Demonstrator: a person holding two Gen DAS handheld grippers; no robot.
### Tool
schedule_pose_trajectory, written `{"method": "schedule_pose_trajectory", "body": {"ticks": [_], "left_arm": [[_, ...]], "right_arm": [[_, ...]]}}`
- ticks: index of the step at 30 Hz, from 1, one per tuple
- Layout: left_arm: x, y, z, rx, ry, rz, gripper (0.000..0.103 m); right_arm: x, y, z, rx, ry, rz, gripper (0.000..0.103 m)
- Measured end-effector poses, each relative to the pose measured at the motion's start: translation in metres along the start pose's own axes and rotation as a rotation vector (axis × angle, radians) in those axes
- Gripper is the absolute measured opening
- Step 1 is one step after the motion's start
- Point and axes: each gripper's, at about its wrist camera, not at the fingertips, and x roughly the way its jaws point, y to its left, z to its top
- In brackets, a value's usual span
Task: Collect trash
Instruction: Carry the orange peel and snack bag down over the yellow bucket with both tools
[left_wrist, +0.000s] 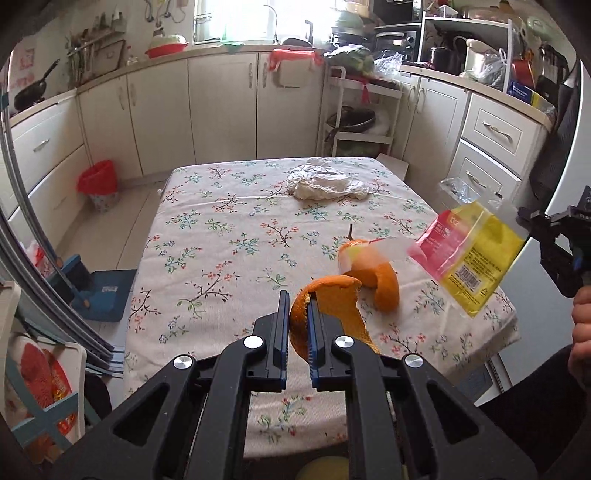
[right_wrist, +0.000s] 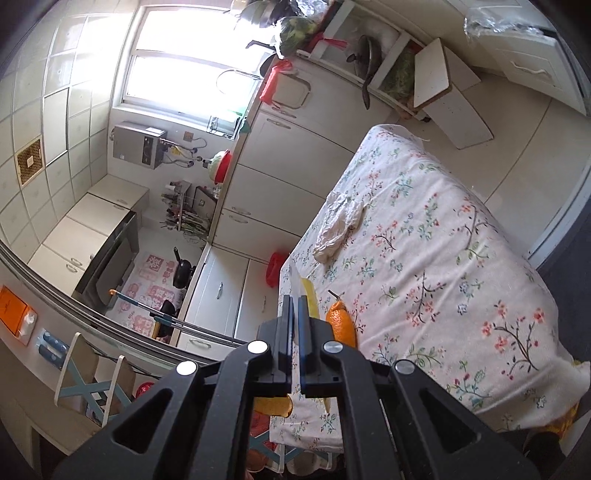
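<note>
Peel (left_wrist: 325, 295), orange and pebbled outside and paler inside, curls in a stiff ribbon from the left tongs (left_wrist: 298, 325), whose blue-edged black fingers pinch one end of it; the strip rises between them and arches over to the right, just above the near part of the worktop (left_wrist: 221, 236). The worktop wears a soft cream cloth printed with small floral sprigs. The right tongs (right_wrist: 297, 314) are pressed together on a glossy yellow and red wrapper (left_wrist: 469, 254), a flat crinkly packet held in the air over the right edge of the worktop, its long axis slanting down to the right. Beneath and left of it a second piece of orange rind (left_wrist: 376, 273), rounded like a cup with a dark stem sticking up, lies on the cloth. A crumpled white plastic bag (left_wrist: 325, 182) lies at the far end. On the floor to the left stands a bin (left_wrist: 99, 186) with a red liner.
</note>
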Motion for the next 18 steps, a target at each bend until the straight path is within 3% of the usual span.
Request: {"method": "schedule_pose_trajectory", "body": {"ticks": [18], "left_arm": [[-0.034,0.007,-0.011,-0.035,-0.064,-0.029,0.008]], "right_arm": [[-0.004,-0.001,-0.013,0.005,0.029,0.044,0.003]]}}
